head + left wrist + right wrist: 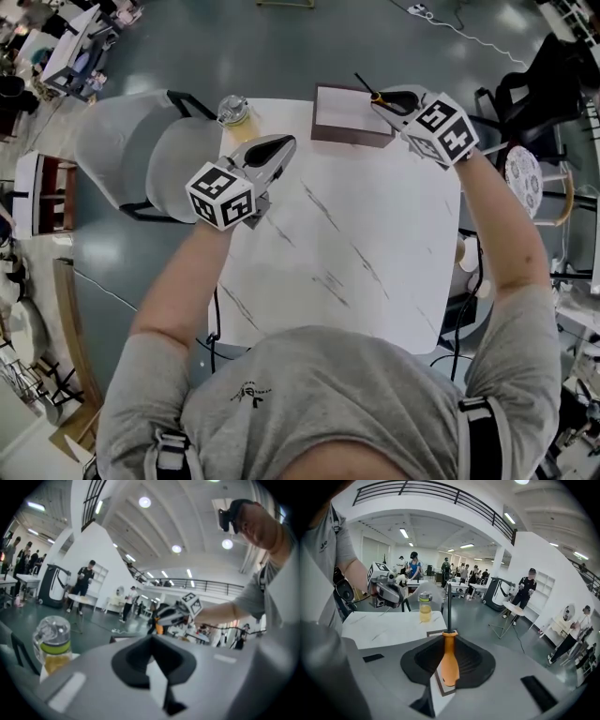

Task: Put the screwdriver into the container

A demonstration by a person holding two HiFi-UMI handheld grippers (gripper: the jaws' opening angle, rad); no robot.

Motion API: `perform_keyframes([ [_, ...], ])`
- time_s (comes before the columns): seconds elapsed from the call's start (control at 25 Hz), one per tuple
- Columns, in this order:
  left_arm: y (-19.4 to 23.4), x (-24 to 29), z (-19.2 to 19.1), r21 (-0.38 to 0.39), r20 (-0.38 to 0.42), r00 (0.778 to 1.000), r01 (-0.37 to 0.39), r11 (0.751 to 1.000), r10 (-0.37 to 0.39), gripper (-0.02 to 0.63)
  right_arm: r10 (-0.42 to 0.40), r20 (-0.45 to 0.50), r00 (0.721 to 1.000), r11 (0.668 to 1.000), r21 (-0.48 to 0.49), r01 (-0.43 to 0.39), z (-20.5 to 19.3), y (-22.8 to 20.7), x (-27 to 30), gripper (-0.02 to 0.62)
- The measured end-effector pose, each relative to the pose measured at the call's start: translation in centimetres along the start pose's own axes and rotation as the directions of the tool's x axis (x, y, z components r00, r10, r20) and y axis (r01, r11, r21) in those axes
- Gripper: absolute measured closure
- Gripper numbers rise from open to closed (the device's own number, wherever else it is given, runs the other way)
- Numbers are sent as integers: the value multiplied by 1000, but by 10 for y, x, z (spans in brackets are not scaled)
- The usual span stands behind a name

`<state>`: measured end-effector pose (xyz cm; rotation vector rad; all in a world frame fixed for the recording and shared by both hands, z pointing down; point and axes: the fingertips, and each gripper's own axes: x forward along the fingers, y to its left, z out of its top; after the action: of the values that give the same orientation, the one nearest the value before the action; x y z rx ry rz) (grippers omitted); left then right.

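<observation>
Farthest left, a bottle [233, 111] of yellowish liquid stands upright at the far left corner of the white table [375, 244]. Just near of it the left gripper [272, 150] is held over the table's left part; its own view shows the jaws pressed together with nothing between them, pointing toward the bottle. At the middle of the far edge sits the container [349, 111] — a brown box with a pale top. To its right, the right gripper [389, 101] is clenched on the screwdriver [367, 89]. In the right gripper view the black pads [471, 660] squeeze the orange handle [449, 660] and the dark shaft [449, 606] sticks straight out beyond them — over the container's right end, pointing leftward across it.
</observation>
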<state>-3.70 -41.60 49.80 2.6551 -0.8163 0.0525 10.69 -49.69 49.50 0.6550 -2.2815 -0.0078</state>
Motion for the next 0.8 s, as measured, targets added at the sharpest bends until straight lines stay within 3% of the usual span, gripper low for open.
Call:
perform_keyframes([
  [0.8,34,26,-32,-52,-17,999,35,998,-36,603,38,-237,971,992,-107,-65,-68,-13,101,528],
])
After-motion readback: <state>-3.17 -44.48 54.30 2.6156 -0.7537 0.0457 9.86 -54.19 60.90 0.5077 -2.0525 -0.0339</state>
